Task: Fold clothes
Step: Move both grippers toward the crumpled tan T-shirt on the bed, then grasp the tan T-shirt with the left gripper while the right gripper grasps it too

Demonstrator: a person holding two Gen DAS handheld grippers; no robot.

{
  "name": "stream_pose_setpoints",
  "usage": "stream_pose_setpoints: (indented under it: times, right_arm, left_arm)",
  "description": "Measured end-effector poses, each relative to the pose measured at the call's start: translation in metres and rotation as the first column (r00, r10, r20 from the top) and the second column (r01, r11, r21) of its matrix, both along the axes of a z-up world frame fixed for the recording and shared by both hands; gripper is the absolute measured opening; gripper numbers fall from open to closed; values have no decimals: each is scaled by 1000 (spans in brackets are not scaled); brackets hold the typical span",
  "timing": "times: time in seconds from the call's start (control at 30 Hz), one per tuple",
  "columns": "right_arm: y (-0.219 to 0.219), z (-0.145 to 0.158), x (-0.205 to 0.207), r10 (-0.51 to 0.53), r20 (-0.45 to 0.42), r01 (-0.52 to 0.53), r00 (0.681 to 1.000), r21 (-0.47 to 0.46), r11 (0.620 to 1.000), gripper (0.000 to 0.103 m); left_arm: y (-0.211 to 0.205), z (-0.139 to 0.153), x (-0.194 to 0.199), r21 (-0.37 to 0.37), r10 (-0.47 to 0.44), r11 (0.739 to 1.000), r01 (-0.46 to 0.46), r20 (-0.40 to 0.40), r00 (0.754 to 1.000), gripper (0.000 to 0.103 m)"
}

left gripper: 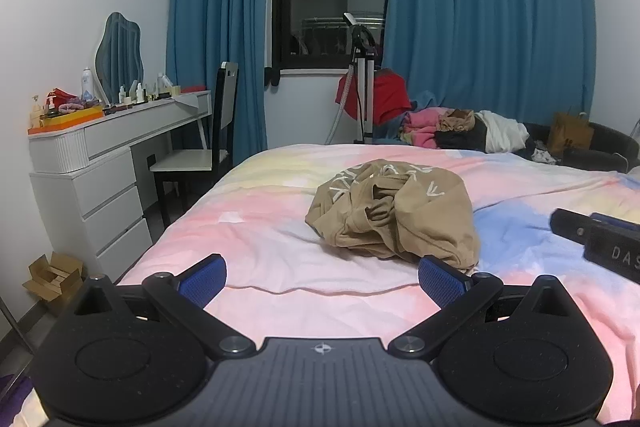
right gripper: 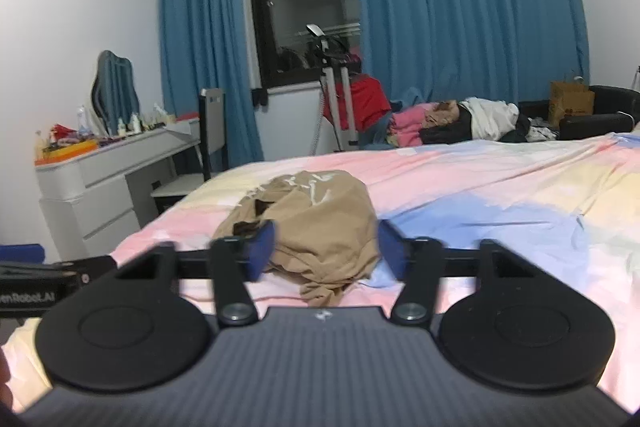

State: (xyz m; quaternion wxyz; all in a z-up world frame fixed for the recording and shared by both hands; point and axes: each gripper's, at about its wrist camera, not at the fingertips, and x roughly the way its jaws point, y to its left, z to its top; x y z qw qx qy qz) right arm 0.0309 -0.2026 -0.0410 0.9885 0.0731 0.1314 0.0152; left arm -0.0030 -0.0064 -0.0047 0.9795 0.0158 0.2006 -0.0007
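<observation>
A crumpled tan garment with white lettering [left gripper: 394, 213] lies in a heap on the pastel bed cover [left gripper: 260, 227]. My left gripper [left gripper: 322, 281] is open and empty, low over the bed, just in front of the heap. The right gripper shows in the left wrist view at the right edge [left gripper: 600, 239]. In the right wrist view the same tan garment [right gripper: 320, 223] lies just ahead. My right gripper [right gripper: 326, 249] is open, its blue pads [right gripper: 260, 247] on either side of the heap's near end, not closed on it.
A white dresser [left gripper: 100, 163] with bottles and a mirror stands left of the bed, with a chair [left gripper: 200, 155] beside it. A pile of other clothes [left gripper: 460, 127] lies at the bed's far edge. A tripod [left gripper: 366, 95] stands by the window and blue curtains.
</observation>
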Motion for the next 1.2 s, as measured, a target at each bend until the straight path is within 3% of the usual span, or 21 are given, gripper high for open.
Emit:
stream_pose_setpoints:
  times: [0.13, 0.23, 0.37, 0.47, 0.63, 0.83, 0.9, 1.07, 1.2]
  right_arm:
    - [-8, -3, 4, -6, -58, 8, 998, 44, 999, 23]
    - [-9, -5, 5, -27, -78, 30, 997, 38, 999, 17]
    - [-11, -1, 1, -70, -61, 71, 996, 19, 997, 17]
    - [-24, -3, 3, -86, -81, 91, 993, 59, 994, 17]
    - [-43, -14, 17, -110, -127, 124, 986, 105, 987, 17]
    - [-54, -37, 47, -127, -170, 149, 977, 127, 981, 17]
    - [-56, -45, 60, -131, -173, 154, 976, 125, 980, 17]
    - [-60, -67, 90, -125, -176, 149, 976, 128, 981, 17]
    - [-60, -75, 105, -110, -171, 135, 979, 146, 980, 17]
  left_arm:
    - [-2, -3, 2, 11, -7, 1000, 7, 2, 1000, 103]
    - [-3, -7, 5, 17, -10, 1000, 10, -5, 1000, 103]
    - [-5, -13, 25, 20, -14, 1000, 15, -53, 998, 103]
    - [-10, -13, 59, 17, -42, 999, 44, -102, 994, 101]
    - [-24, -20, 126, 59, -73, 995, 80, -119, 990, 97]
    - [-36, -56, 214, 75, -54, 995, 64, -128, 990, 90]
    - [-38, -71, 237, 86, -34, 995, 45, -132, 991, 83]
    - [-22, -77, 259, 18, -20, 1000, 22, -119, 993, 14]
    - [-12, -56, 238, -20, -56, 998, 55, -64, 996, 5]
